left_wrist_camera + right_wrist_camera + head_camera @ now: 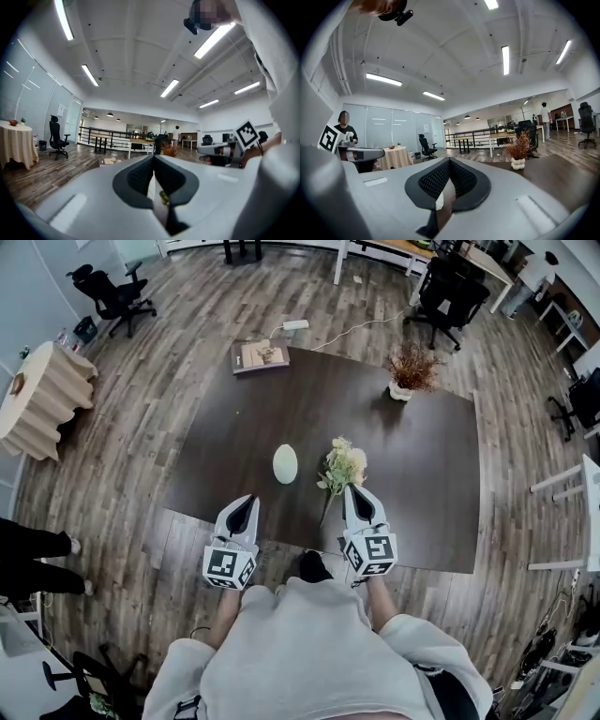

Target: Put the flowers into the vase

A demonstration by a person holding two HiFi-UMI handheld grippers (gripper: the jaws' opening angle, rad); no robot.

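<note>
Vase (285, 464): I see a white, egg-shaped vase standing upright on the dark table (422, 484). I use it as my reference.
Flowers (344, 467): The pale yellow-green bunch lies flat on the table just to the right of the vase, clear of it. The blooms sit level with the vase and the stem runs back toward the near edge, so none of it is in the vase.
Left gripper (247, 502): It sits on the near side of the vase and a little to its left, apart from it, over the table's near edge. In the left gripper view I read the jaws as pressed together with nothing between them.
Right gripper (353, 490): It is to the right of the vase, beyond the flowers and close beside the blooms. I cannot tell whether it touches them. In the right gripper view the jaws are together and hold nothing.
Potted plant (411, 371): A brown dried plant in a white pot stands well beyond the vase, toward the far right corner of the table.
Book (260, 355): A flat, book-like thing lies well beyond the vase at the far edge, slightly left.
Round table (37, 399): It is draped in beige and stands on the floor far left of the vase.
Bystander (33, 559): I see legs in dark trousers on the floor far left of the vase, nearer me.
</note>
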